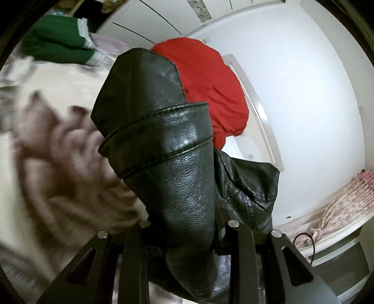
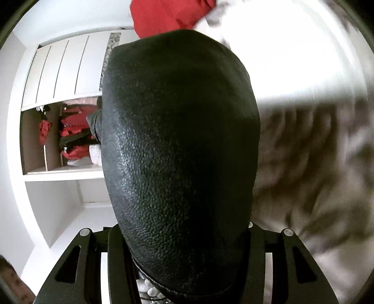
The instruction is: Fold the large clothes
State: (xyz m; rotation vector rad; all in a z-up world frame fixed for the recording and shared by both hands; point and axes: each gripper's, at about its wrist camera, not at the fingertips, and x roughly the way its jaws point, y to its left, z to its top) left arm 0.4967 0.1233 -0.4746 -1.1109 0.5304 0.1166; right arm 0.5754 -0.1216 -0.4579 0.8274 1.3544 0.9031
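A black leather jacket (image 1: 168,149) fills the middle of the left wrist view, a stitched band across it. My left gripper (image 1: 184,233) is shut on the jacket, which drapes over and hides the fingertips. In the right wrist view the same black leather (image 2: 180,152) covers most of the frame. My right gripper (image 2: 180,245) is shut on the jacket, fingertips hidden under the leather. Both grippers hold the jacket up off the bed.
A red garment (image 1: 205,81) lies beyond the jacket, and shows at the top of the right view (image 2: 168,16). A green garment (image 1: 56,46) lies far left. A blurred patterned bedspread (image 1: 58,152) is below. An open wardrobe (image 2: 63,135) holds clothes.
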